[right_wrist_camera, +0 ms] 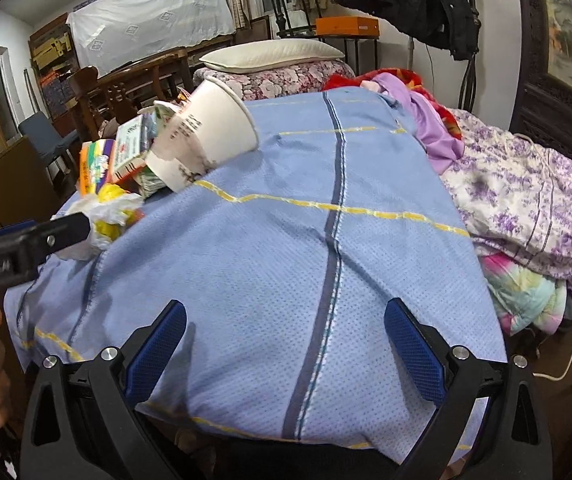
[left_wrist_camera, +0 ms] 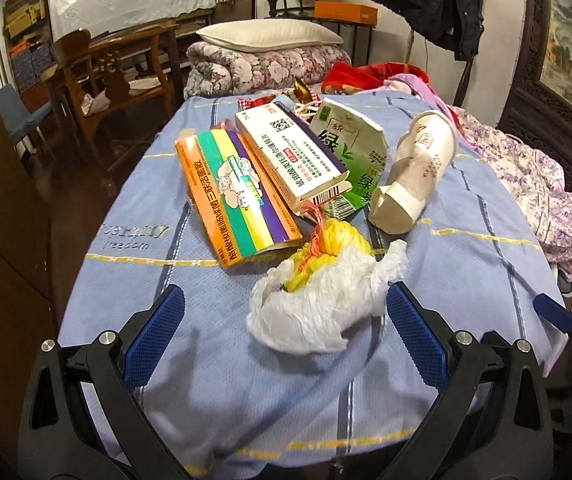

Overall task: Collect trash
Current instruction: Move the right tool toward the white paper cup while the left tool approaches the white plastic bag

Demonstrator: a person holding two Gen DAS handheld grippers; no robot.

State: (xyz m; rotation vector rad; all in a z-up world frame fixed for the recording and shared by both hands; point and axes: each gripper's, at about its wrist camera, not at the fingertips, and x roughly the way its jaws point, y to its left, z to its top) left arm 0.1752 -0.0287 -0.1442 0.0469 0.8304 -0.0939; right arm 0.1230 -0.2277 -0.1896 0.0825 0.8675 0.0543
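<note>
From your left wrist view, your left gripper stands wide open and holds nothing, with the crumpled white plastic bag lying on the blue bedcover right between its fingers. That bag looks feather-light, soft and slippery, so I'd say pinch the bunched middle, near the yellow wad tucked into it, not a loose edge. Behind it lie an orange striped carton, a white medicine box, a flattened green tea carton and a crushed paper cup, all probably light, stiff enough at their edges to grip. Switching to your right wrist view, your right gripper is also spread wide and empty, over bare cover, well apart from the pile. The cup sits at far left, tipped on its side, with the bag just below it.
</note>
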